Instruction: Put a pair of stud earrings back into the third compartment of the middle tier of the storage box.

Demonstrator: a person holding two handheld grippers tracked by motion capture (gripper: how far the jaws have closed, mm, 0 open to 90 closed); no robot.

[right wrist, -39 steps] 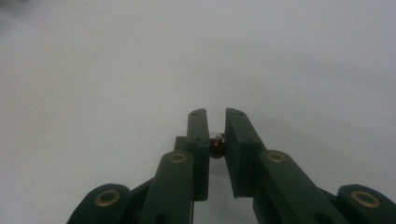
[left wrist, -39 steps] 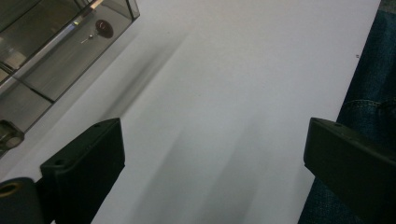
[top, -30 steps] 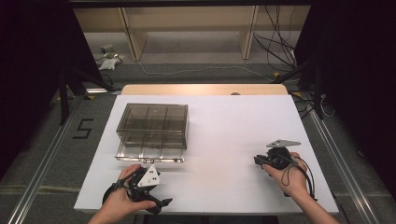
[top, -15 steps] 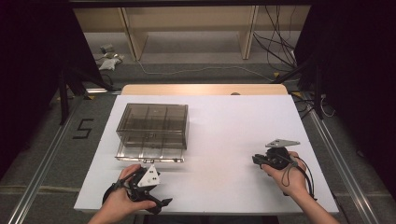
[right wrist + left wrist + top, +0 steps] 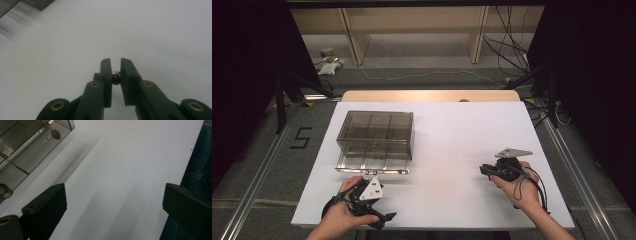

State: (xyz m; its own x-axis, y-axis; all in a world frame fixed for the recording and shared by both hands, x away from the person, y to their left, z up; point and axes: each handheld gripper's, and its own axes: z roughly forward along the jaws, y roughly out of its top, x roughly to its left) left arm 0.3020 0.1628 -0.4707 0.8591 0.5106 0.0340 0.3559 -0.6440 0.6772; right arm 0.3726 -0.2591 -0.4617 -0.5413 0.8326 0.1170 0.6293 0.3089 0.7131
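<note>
A smoky clear plastic compartment box [image 5: 374, 135] stands on the left half of the white table [image 5: 452, 130]. My right gripper [image 5: 484, 170] rests low over the table at the right. In the right gripper view my right gripper [image 5: 115, 61] is shut on a tiny dark red bead-like part [image 5: 115, 79] with a thin wire lead. Near the front edge, just below the box, my left gripper [image 5: 382, 205] stands open; in the left gripper view its jaws are far apart over bare table. A similar dark red part [image 5: 55, 134] lies inside a corner compartment of the box [image 5: 22, 147].
The table's front edge runs close by the left gripper, with the person's jeans [image 5: 197, 167] beyond it. A wooden shelf frame [image 5: 412, 30] and loose cables [image 5: 512, 45] lie on the floor behind the table. A corner of the box [image 5: 37, 3] is at the upper left of the right gripper view.
</note>
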